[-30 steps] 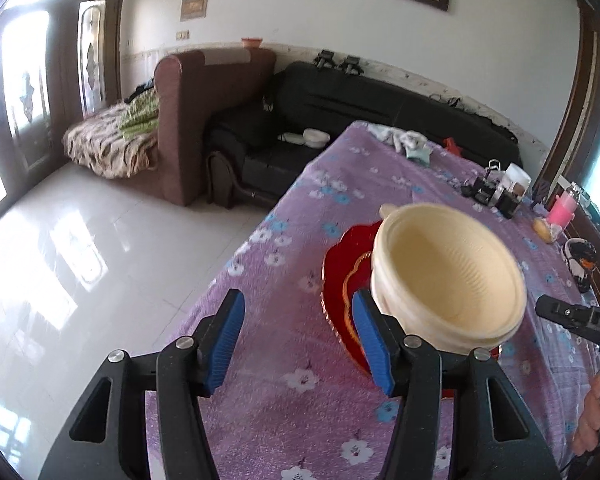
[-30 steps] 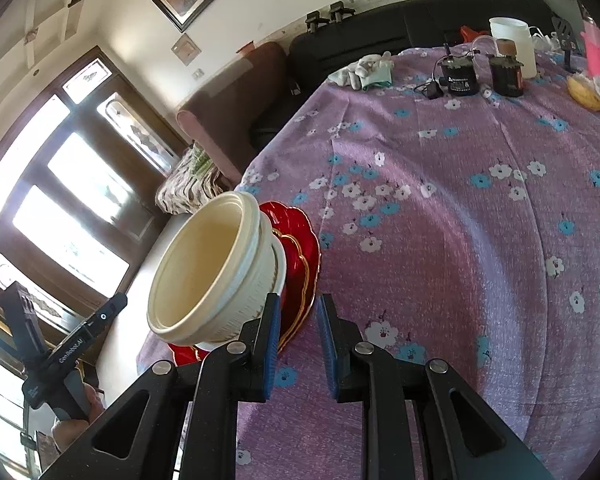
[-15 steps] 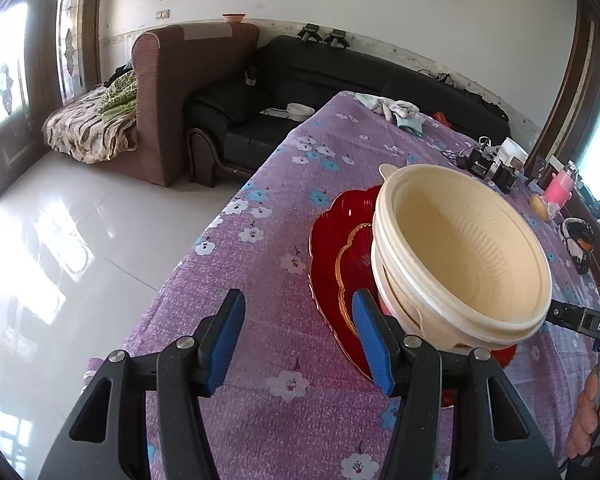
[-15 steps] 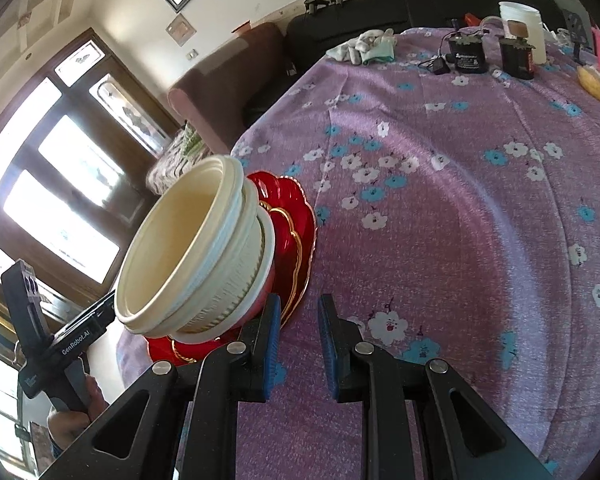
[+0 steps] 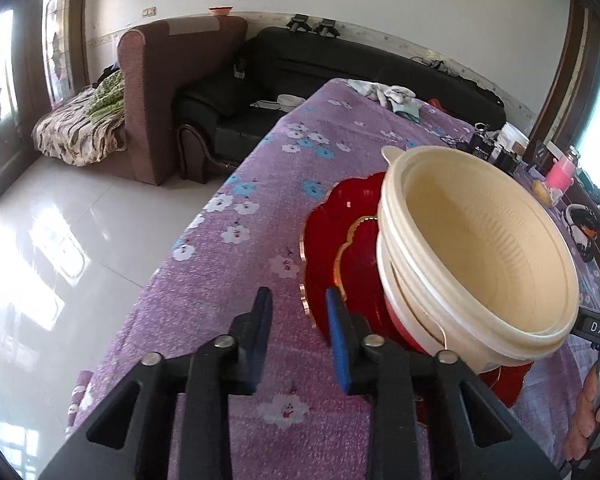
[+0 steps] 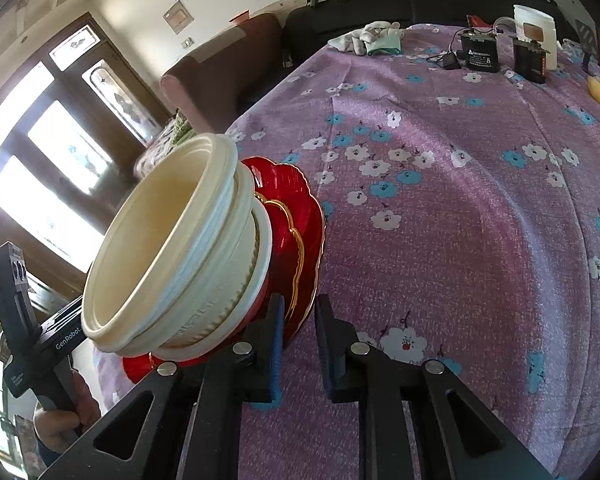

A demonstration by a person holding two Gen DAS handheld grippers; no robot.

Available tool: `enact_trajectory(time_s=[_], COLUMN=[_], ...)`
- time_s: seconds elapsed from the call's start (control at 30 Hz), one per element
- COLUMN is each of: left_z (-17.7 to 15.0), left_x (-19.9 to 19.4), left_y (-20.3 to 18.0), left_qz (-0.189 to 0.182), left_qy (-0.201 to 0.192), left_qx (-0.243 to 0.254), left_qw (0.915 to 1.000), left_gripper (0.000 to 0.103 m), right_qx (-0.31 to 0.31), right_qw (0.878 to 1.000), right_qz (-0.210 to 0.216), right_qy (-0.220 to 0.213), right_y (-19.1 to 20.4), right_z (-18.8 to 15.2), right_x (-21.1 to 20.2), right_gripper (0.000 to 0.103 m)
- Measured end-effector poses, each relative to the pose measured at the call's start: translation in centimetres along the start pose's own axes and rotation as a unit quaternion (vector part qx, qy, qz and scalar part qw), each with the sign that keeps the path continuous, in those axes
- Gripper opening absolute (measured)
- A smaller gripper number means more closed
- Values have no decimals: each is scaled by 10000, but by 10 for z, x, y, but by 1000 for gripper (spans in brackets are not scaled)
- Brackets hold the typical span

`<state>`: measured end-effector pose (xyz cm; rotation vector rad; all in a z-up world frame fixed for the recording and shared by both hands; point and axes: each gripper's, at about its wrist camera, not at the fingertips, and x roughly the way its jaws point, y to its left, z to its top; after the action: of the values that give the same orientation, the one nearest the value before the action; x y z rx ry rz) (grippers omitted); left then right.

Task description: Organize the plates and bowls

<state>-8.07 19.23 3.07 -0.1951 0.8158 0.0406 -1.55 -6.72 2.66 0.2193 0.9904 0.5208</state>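
The biggest change is in the left gripper (image 5: 298,296). A second ago its jaws stood wide apart; now they are closing and show only a narrow gap at the bottom centre of the left wrist view. The right gripper (image 6: 300,304) had narrow jaws already, and these have drawn in a little more to a slim slit. Both views have also come in lower and closer. The stack of cream bowls (image 5: 480,240) fills much more of the frame than before, at centre right in the left view and centre left in the right view. The bowls sit nested on the red plates (image 5: 340,216), which lie on the worktop (image 5: 240,240) under its purple flowered cloth, near the edge that faces the tiled floor. In each view the gold-trimmed rim of the plates shows in the gap just past the fingertips. It is not clear in either view whether the pads actually touch that rim or the rim lies beyond them. Taken together, this looks like the two grippers settling onto opposite sides of the plates so the whole stack can be taken at once. The stack does not yet appear to be lifted. The clutter at the far end of the worktop stays well apart from it.
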Motion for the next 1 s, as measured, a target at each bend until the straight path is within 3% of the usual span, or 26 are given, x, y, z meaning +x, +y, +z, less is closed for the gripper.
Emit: enact_trajectory(time_s=[0.1, 0.57, 0.83, 1.0], left_z=[-1, -4, -1, 1], left_x=[5, 0, -1, 4], left_y=[-6, -22, -55, -96], left_qz=[-54, -37, -168, -321], left_qy=[14, -7, -28, 16], left_qx=[69, 121, 294, 530], left_qw=[10000, 9999, 9994, 9981], left_gripper=[13, 13, 13, 13], right_qx=[-19, 62, 135, 324], right_qw=[10000, 9999, 9992, 9977], right_qz=[-42, -40, -107, -215], right_qy=[-32, -119, -362, -562], right_y=[1, -4, -22, -48], right_z=[1, -3, -8, -13], right_x=[2, -6, -33, -60], right_gripper=[17, 17, 17, 17])
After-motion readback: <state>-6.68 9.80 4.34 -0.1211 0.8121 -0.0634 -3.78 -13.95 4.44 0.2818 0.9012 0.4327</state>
